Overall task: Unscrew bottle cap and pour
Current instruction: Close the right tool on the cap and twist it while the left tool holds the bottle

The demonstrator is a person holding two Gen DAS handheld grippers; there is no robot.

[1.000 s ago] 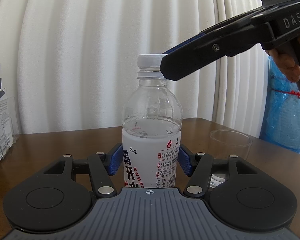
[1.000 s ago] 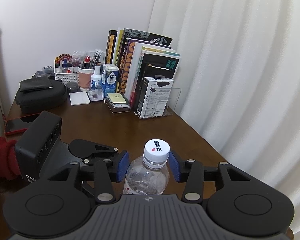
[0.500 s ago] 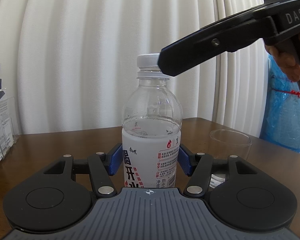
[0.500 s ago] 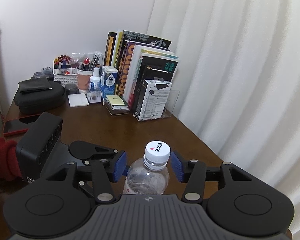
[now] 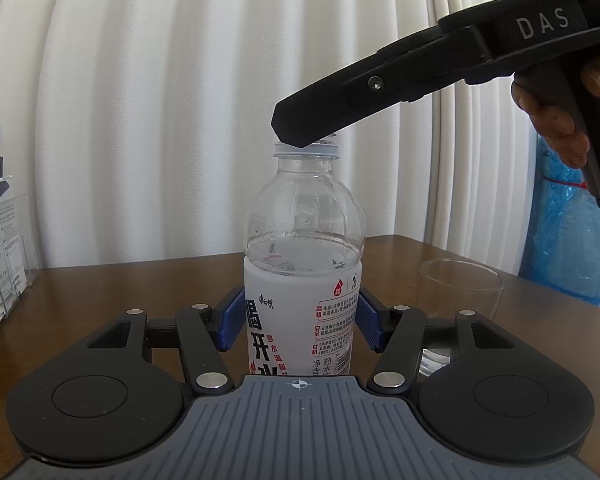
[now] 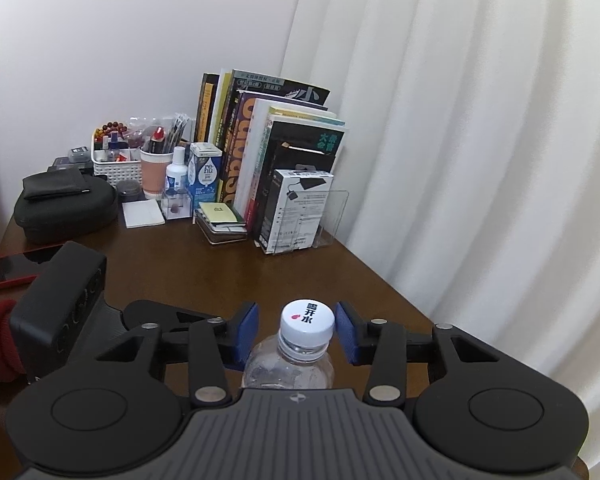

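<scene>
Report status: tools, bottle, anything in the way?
Left tool shut on bottle, upright on table. Right tool open, pads either side of cap, not gripping. Cap on. Empty glass stands beside the bottle.

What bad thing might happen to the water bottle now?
The right hand-held gripper has its blue pads either side of the cap, not yet touching; closing off-centre might slip. The left hand-held gripper holds the bottle low, so twisting could tip it toward the glass.
</scene>
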